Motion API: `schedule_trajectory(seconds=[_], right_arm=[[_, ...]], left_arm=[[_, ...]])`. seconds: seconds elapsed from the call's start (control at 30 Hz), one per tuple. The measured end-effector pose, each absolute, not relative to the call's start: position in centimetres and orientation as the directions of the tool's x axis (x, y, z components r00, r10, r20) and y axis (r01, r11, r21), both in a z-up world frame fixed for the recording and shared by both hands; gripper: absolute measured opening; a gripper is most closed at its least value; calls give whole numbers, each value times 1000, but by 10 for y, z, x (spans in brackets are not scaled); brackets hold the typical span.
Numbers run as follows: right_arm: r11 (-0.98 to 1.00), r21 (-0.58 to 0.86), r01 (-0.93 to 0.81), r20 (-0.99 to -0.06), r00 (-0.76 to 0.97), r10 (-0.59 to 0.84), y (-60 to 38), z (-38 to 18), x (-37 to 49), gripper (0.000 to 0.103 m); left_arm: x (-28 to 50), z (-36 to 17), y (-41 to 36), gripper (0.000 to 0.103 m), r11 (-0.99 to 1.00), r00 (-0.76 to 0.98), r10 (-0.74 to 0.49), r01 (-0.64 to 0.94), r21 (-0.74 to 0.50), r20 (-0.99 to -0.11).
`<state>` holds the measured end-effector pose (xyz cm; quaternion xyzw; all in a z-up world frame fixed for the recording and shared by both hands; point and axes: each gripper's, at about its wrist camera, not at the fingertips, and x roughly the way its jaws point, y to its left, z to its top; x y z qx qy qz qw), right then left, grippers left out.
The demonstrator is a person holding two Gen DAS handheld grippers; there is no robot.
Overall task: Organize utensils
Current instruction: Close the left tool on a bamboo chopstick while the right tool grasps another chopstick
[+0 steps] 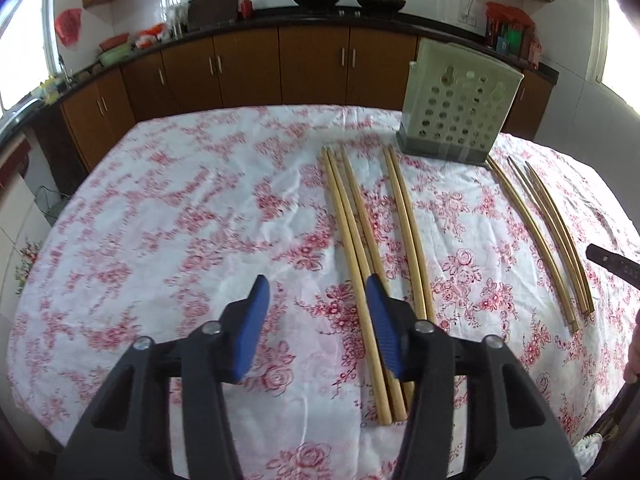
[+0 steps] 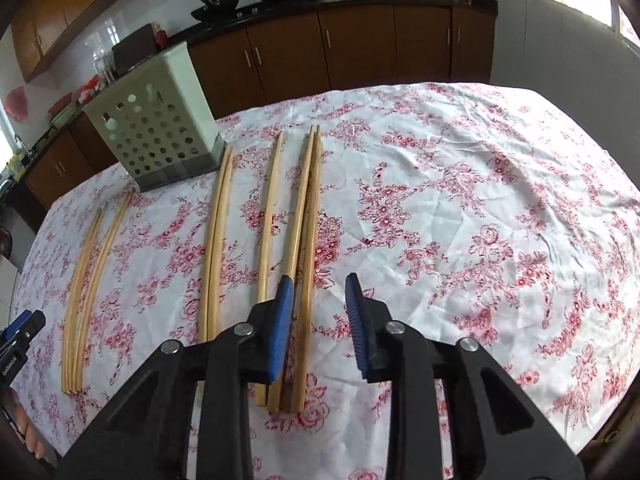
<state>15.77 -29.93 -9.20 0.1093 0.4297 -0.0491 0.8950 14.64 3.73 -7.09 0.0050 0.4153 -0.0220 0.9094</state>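
Several long bamboo chopsticks lie lengthwise on a floral tablecloth (image 1: 180,208). In the left wrist view one bundle (image 1: 352,240) runs under my left gripper's right finger, a pair (image 1: 408,224) lies to its right, and more (image 1: 548,232) lie far right. A pale perforated utensil holder (image 1: 460,100) stands upright at the back. My left gripper (image 1: 318,292) is open and empty above the cloth. In the right wrist view my right gripper (image 2: 320,292) is open and empty over a chopstick bundle (image 2: 306,216); the holder (image 2: 156,124) stands back left.
Brown kitchen cabinets (image 1: 280,64) and a dark counter with woks line the back wall. The table's edges curve away on both sides. The other gripper's tip shows at the far right edge of the left wrist view (image 1: 612,264) and far left of the right wrist view (image 2: 20,332).
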Motion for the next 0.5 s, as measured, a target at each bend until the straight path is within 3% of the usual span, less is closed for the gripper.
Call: schedule_trajectory(seconds=[0.17, 0.23, 0.5], right_arm=[[977, 143, 160, -790, 613, 15, -295, -100, 159, 16], [981, 108, 161, -785, 620, -15, -294, -102, 157, 8], [976, 121, 180, -781, 624, -19, -304, -101, 159, 8]], left_arm=[[157, -81, 32, 34, 997, 616, -79, 68, -46, -784], [159, -84, 32, 32, 996, 608, -79, 69, -47, -790], [164, -93, 28, 25, 996, 580, -85, 83, -45, -810]])
